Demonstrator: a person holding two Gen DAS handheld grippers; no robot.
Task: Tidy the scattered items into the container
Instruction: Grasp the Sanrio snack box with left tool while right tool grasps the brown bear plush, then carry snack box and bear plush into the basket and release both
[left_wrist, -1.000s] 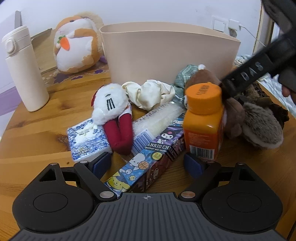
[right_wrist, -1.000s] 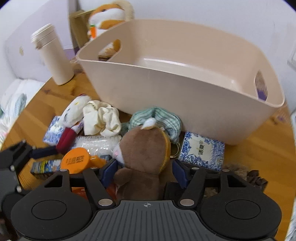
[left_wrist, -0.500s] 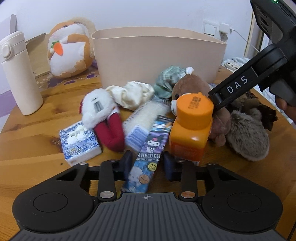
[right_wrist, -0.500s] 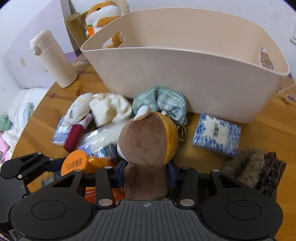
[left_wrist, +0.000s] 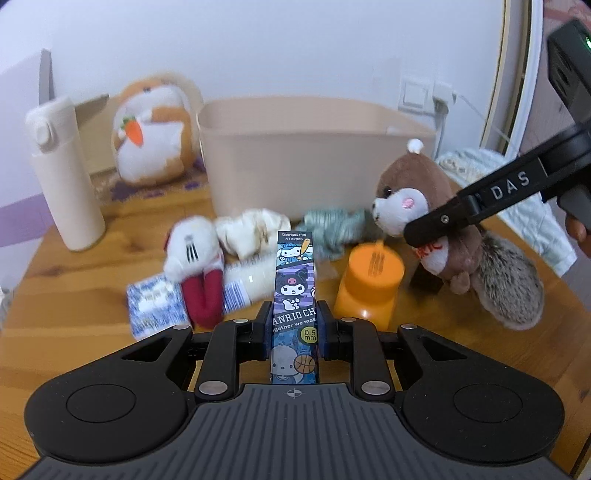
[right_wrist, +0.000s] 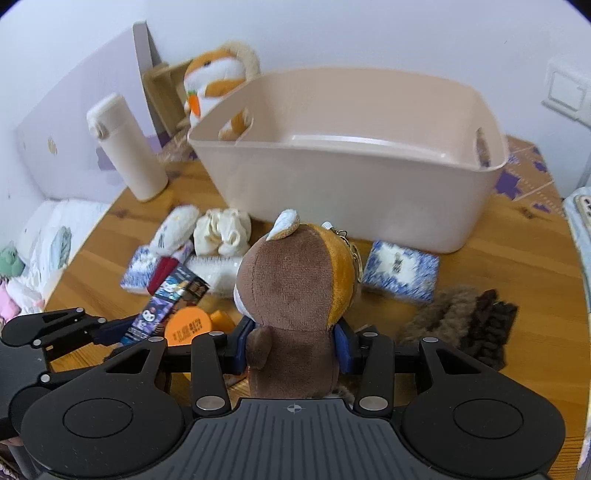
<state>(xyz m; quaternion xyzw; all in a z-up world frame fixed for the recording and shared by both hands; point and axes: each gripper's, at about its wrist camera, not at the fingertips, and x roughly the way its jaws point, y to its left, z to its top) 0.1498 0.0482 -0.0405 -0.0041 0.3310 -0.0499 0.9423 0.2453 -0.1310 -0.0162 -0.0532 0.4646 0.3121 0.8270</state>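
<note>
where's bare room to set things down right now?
The beige bin looks bare inside. Bare wood also shows between the cream flask and the white plush, and right of the blue tissue pack. The strip right before the bin is crowded.

Container: plain pale beige. Table: honey-coloured wood grain. Pencil-lead box: purple and blue, printed with cartoon characters. Squirrel plush: brown body, tan-orange side, white ear tip; grey-brown speckled tail. Bottle: orange. Tissue packs: blue-and-white pattern. Flask: cream. Large plush: orange and white, orange carrot.
</note>
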